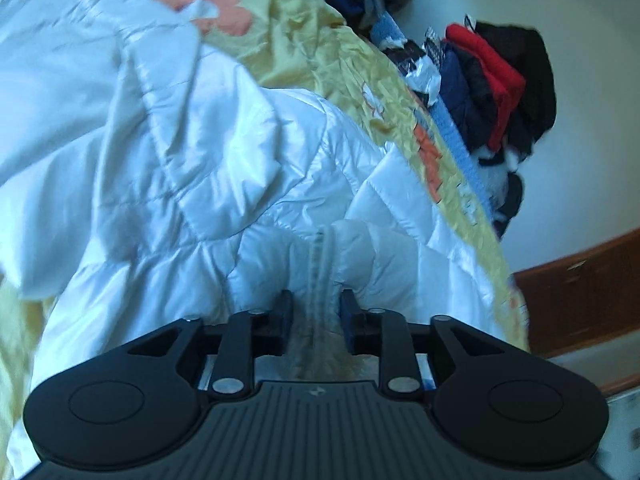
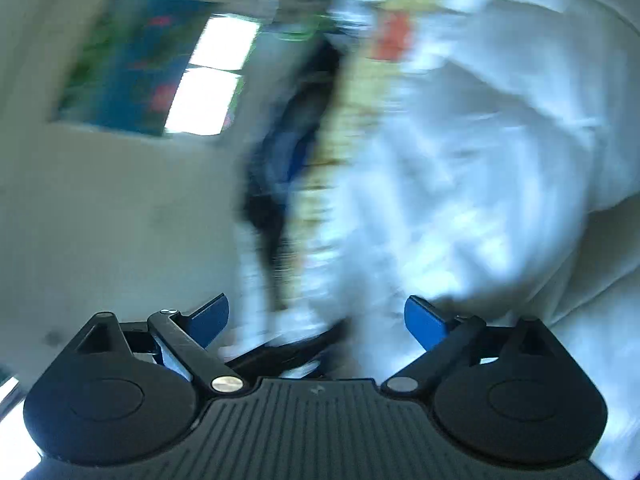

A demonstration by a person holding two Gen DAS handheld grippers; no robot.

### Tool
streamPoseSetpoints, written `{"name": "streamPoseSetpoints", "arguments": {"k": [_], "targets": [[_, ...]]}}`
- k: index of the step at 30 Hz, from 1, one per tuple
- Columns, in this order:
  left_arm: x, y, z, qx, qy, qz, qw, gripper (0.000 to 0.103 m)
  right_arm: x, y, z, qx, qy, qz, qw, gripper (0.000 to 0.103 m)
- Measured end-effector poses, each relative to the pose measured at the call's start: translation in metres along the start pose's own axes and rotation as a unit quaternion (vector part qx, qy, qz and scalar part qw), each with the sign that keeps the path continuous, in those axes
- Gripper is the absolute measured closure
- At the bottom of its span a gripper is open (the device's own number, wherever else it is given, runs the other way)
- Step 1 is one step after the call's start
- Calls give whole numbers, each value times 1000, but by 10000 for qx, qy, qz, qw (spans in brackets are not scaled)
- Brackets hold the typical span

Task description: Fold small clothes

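Note:
A white quilted puffer jacket point(image 1: 192, 152) lies crumpled over a yellow sheet point(image 1: 304, 40) with orange shapes. My left gripper point(image 1: 316, 312) is shut on the white jacket, pinching a fold along its zipper edge. In the right wrist view, which is blurred by motion, the same white jacket point(image 2: 480, 160) fills the right side. My right gripper point(image 2: 316, 316) is open, its blue pads point(image 2: 424, 320) wide apart, with the jacket just beyond the right pad and nothing between the pads.
A pile of dark, red and blue clothes point(image 1: 496, 80) sits past the sheet's far edge against a white wall. A brown wooden edge point(image 1: 580, 292) runs at the right. A window and a blue picture point(image 2: 152, 68) show on the wall.

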State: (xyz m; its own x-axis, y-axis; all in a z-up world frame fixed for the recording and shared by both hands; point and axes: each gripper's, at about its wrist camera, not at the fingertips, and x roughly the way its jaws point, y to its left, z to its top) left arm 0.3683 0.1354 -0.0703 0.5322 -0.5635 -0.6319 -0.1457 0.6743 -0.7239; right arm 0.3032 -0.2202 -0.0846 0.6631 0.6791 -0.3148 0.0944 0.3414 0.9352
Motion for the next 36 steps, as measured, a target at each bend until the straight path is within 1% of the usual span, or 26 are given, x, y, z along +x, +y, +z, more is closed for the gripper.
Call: {"name": "streamPoseSetpoints", "arguments": {"k": [1, 2, 3, 4, 5, 6, 8, 10, 11, 12, 13, 14, 15, 17, 19, 20, 22, 24, 25, 27, 28, 30, 32, 34, 36], "targets": [[-7, 4, -1, -87, -12, -107, 9999, 76, 6, -10, 5, 171, 85, -165, 9997, 27], [-15, 7, -2, -166, -46, -208, 9996, 76, 8, -18, 6, 314, 72, -211, 9993, 30], [-26, 12, -3, -236, -98, -339, 9991, 76, 6, -22, 6, 395, 25, -155, 9991, 32], [-38, 16, -2, -269, -189, -464, 9984, 76, 4, -24, 6, 396, 23, -75, 9992, 32], [-51, 22, 0, -276, -336, -495, 9978, 76, 3, -26, 3, 367, 18, -23, 9993, 32], [-65, 29, 4, -294, -557, -436, 9971, 76, 2, -27, 3, 342, 5, 12, 9994, 33], [-95, 49, 20, -425, -1154, -152, 9923, 76, -2, -30, 1, 313, -33, 46, 9995, 33], [-125, 79, 43, -846, -1731, 66, 9812, 76, -8, -23, -4, 216, -226, 18, 9995, 27], [-138, 95, 55, -1061, -1956, 105, 9749, 76, -12, -18, -12, -53, -310, 35, 9995, 26], [-150, 110, 66, -1203, -2160, 145, 9688, 76, -15, -11, -19, -406, -320, 56, 9986, 21], [-160, 123, 76, -1310, -2327, 209, 9635, 76, -15, -1, -29, -840, -280, 109, 9960, 20], [-168, 137, 87, -1432, -2459, 278, 9583, 76, -12, 6, -36, -1132, -197, 164, 9932, 20], [-173, 149, 98, -1573, -2549, 314, 9536, 76, -7, 13, -49, -1412, 6, 198, 9898, 20], [-178, 176, 115, -1924, -2719, 344, 9423, 76, 6, 19, -68, -1705, 412, 239, 9842, 20], [-178, 198, 130, -2229, -2814, 257, 9330, 76, 25, 22, -86, -1968, 825, 185, 9768, 20], [-177, 208, 136, -2400, -2870, 242, 9271, 76, 36, 23, -94, -2100, 960, 119, 9729, 20], [-174, 227, 146, -2593, -2968, 226, 9188, 76, 50, 25, -105, -2335, 1069, 52, 9664, 19], [-171, 240, 159, -2656, -2975, 288, 9166, 76, 58, 29, -107, -2529, 1110, 75, 9611, 18], [-168, 245, 165, -2642, -2966, 347, 9171, 76, 63, 29, -108, -2553, 1117, 100, 9603, 13], [-161, 250, 172, -2572, -2921, 526, 9197, 76, 67, 28, -108, -2591, 1081, 185, 9596, 12], [-158, 252, 175, -2522, -2901, 601, 9212, 76, 63, 25, -108, -2658, 1051, 250, 9580, 12], [-152, 258, 182, -2487, -2885, 738, 9217, 76, 60, 23, -111, -2803, 998, 307, 9542, 12], [-148, 263, 187, -2451, -2880, 747, 9227, 75, 57, 22, -115, -2914, 976, 311, 9511, 11], [-145, 273, 193, -2416, -2869, 698, 9243, 75, 56, 23, -117, -2921, 985, 341, 9507, 11], [-143, 272, 196, -2309, -2883, 667, 9269, 75, 57, 22, -116, -2914, 995, 401, 9506, 11]]}}
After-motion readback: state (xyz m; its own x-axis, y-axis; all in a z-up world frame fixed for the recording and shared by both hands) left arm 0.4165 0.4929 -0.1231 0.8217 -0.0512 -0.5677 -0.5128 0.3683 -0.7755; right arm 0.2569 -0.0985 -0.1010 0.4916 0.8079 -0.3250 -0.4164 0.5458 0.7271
